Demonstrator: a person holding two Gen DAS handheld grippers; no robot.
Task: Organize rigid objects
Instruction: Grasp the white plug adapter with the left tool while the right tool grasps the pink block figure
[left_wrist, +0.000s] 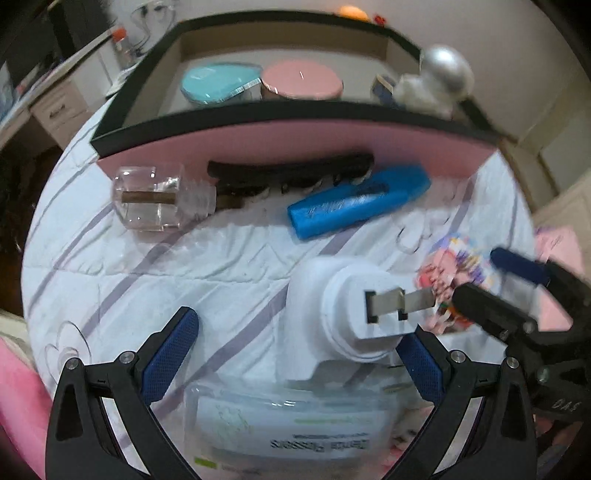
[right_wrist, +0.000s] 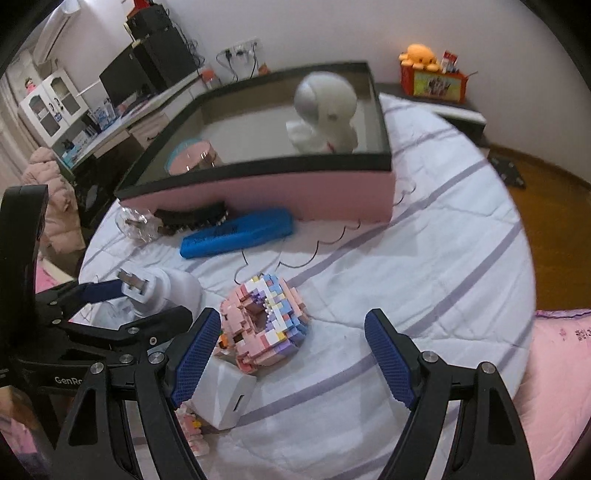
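My left gripper (left_wrist: 295, 350) is open and points down at the bed, its fingers on either side of a white wall plug (left_wrist: 332, 317) without pressing on it. The right wrist view shows the same plug (right_wrist: 155, 291) between those fingers. My right gripper (right_wrist: 293, 354) is open too, low over a pink pastel brick model (right_wrist: 266, 325) that lies between and just ahead of its fingertips. A white charger cube (right_wrist: 225, 395) lies against its left finger. A blue case (left_wrist: 358, 201), a black hair clip (left_wrist: 291, 173) and a clear glass bottle (left_wrist: 162, 197) lie in front of the pink box (left_wrist: 280, 140).
The black-rimmed box holds a teal tin (left_wrist: 218, 83), a pink tin (left_wrist: 301, 81) and a white astronaut figure (right_wrist: 325, 114). A clear pack of dental flossers (left_wrist: 295, 432) lies under my left gripper. A pink blanket (right_wrist: 554, 369) borders the striped white quilt (right_wrist: 424, 258). Desks and a floor lie beyond the bed.
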